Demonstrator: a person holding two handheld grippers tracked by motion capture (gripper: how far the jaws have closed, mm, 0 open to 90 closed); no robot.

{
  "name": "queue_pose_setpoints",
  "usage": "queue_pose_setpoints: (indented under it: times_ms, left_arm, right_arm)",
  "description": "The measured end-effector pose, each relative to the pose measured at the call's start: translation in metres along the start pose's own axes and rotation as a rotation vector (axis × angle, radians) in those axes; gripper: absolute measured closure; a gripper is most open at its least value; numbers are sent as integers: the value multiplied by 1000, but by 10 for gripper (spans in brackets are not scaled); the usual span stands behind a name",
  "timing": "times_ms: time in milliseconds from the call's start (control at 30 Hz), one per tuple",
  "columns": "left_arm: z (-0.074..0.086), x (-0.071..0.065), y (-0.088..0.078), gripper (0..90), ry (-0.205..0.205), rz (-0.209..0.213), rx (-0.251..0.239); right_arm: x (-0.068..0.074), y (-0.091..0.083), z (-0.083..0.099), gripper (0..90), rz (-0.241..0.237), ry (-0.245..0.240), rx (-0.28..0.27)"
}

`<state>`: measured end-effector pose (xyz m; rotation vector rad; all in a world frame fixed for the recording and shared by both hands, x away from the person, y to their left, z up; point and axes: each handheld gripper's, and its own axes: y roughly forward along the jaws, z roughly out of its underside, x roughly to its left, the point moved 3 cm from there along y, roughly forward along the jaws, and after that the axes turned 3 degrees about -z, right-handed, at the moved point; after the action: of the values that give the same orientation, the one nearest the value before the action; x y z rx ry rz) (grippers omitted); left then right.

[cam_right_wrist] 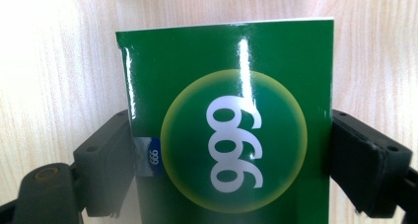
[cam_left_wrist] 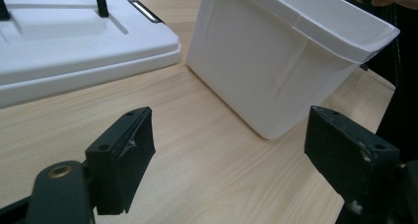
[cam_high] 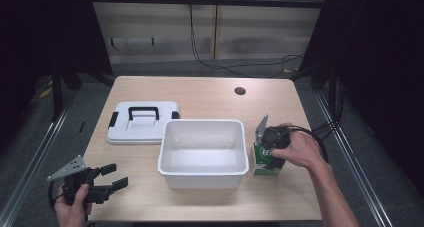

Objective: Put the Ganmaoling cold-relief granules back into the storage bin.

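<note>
A glossy green box [cam_high: 264,164] with white "999" in a yellow-rimmed circle stands on the table just right of the white bin [cam_high: 202,122]. My right gripper [cam_high: 269,153] comes down on it from above. In the right gripper view its two black jaws press the box [cam_right_wrist: 231,135] from both sides, so the right gripper [cam_right_wrist: 231,172] is shut on it. My left gripper [cam_high: 117,175] hovers at the table's front left corner, open with nothing between its jaws. In the left gripper view, the left gripper [cam_left_wrist: 229,150] faces the bin's near corner [cam_left_wrist: 276,61].
A white lid with a black handle [cam_high: 144,128] lies flat left of the bin, also seen as the lid [cam_left_wrist: 74,51] in the left gripper view. A round cable hole [cam_high: 240,91] sits near the table's far edge. Bare wood runs along the front.
</note>
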<state>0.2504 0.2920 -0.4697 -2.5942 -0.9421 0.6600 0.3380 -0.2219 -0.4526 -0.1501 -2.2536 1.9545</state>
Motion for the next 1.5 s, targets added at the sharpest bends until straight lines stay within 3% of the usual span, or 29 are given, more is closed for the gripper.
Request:
queue_pose_setpoints:
  times_ms: [600, 1267, 1433, 1500]
  left_arm:
    - [0, 0, -1, 191, 0, 4, -1]
    - [0, 0, 0, 186, -2, 6, -2]
    - [-1, 0, -1, 186, -3, 7, -6]
    - [-1, 0, -1, 186, -2, 8, -7]
  right_arm:
    - [1, -2, -4, 156, -15, 65, 52]
    - [7, -20, 4, 157, -40, 98, 31]
    - [9, -24, 5, 157, -53, 133, 27]
    - [8, -25, 6, 157, -53, 113, 11]
